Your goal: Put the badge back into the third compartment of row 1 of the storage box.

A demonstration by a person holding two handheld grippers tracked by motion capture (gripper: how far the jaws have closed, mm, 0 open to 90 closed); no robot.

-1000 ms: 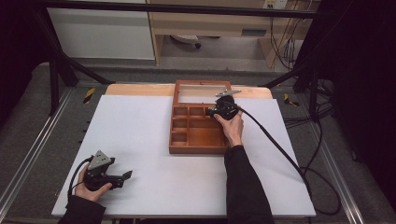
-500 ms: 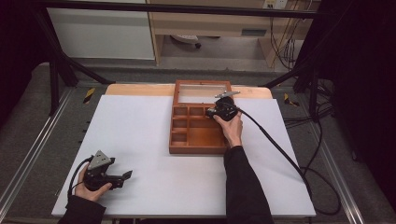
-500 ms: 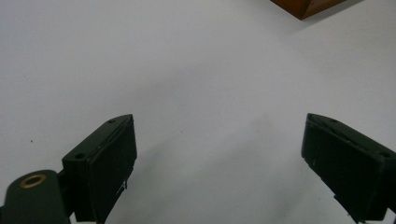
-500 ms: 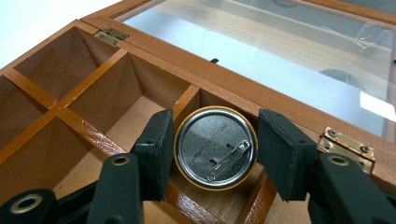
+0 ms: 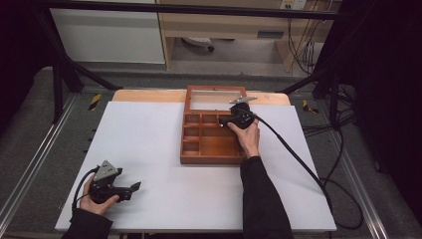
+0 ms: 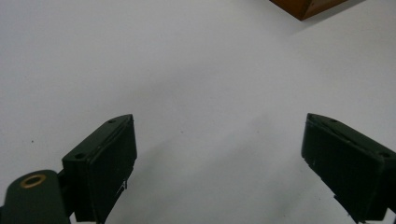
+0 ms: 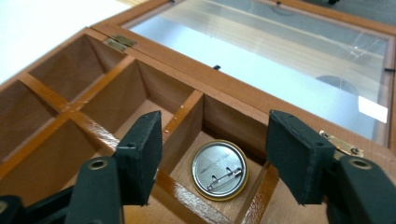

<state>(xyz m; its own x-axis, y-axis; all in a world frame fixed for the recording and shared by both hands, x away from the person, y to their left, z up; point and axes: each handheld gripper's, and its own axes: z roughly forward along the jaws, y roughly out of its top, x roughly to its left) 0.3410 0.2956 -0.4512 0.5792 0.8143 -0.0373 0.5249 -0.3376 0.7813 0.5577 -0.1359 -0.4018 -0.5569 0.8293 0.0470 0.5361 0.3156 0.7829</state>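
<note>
A wooden box (image 5: 214,149) with several compartments lies on the white table, its glass lid (image 5: 215,99) folded open toward the far side. My right gripper (image 5: 225,121) hovers over the box's far right corner, jaws open. In the right gripper view a round pin badge (image 7: 220,170) lies face down in a small compartment, its metal back and pin showing, between and below the open fingers (image 7: 140,156). The box's divider walls (image 7: 180,122) stand beside it. My left gripper (image 5: 133,189) rests open near the table's front left, holding nothing; its fingers (image 6: 105,163) frame bare white table.
A black cable (image 5: 293,154) trails from the right gripper across the table and off its right side. A corner of the box (image 6: 308,7) shows at the top of the left gripper view. Brass hinges (image 7: 120,43) join lid and box. Metal frame rails run along both table sides.
</note>
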